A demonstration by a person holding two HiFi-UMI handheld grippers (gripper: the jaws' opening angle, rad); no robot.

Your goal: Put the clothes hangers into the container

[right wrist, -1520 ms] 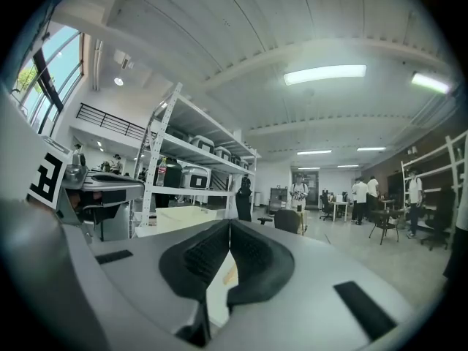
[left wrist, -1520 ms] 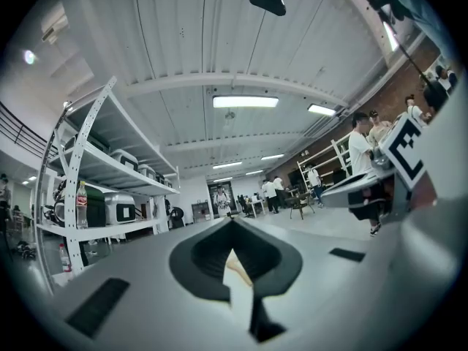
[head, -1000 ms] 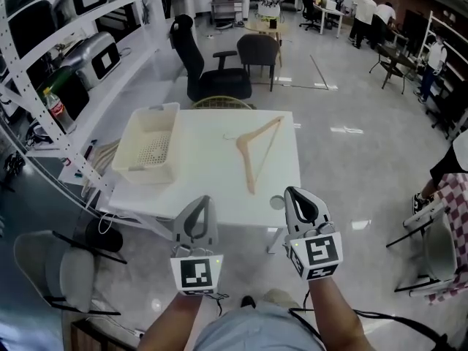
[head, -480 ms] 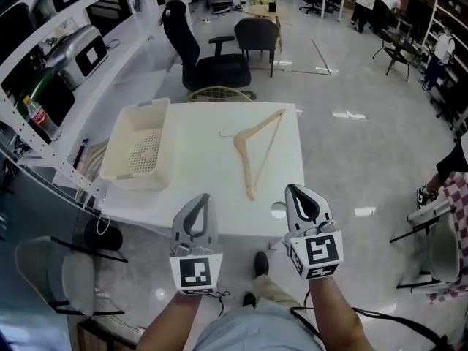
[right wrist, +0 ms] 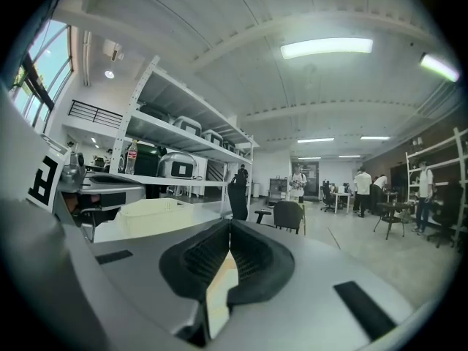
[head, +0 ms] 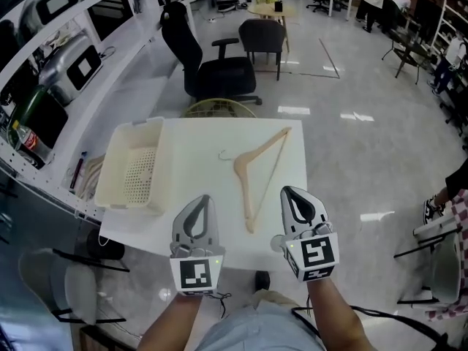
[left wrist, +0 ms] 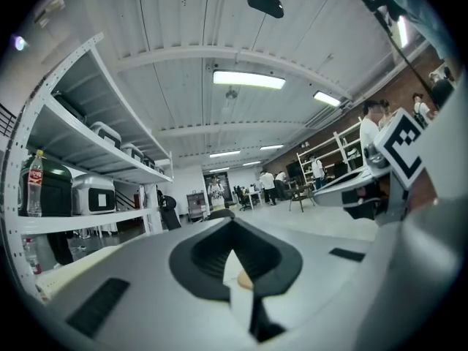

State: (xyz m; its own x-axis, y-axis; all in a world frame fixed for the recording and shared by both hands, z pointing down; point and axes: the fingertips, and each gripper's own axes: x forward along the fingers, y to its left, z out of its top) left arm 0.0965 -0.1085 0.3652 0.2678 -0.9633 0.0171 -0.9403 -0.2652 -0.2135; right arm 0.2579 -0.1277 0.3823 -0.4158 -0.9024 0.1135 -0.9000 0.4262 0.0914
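The wooden hanger (head: 256,178) lies flat on the table (head: 197,221), apart from the container (head: 129,199) at its left edge; I judge this the approach. My left gripper (head: 202,198) and right gripper (head: 291,191) hover at the near edge, both pressed together, empty; next, spread one around the hanger's near end.

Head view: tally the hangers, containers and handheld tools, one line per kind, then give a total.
Wooden hanger: 1
Container: 1
Tools: 2, the left tool and the right tool
Total: 4
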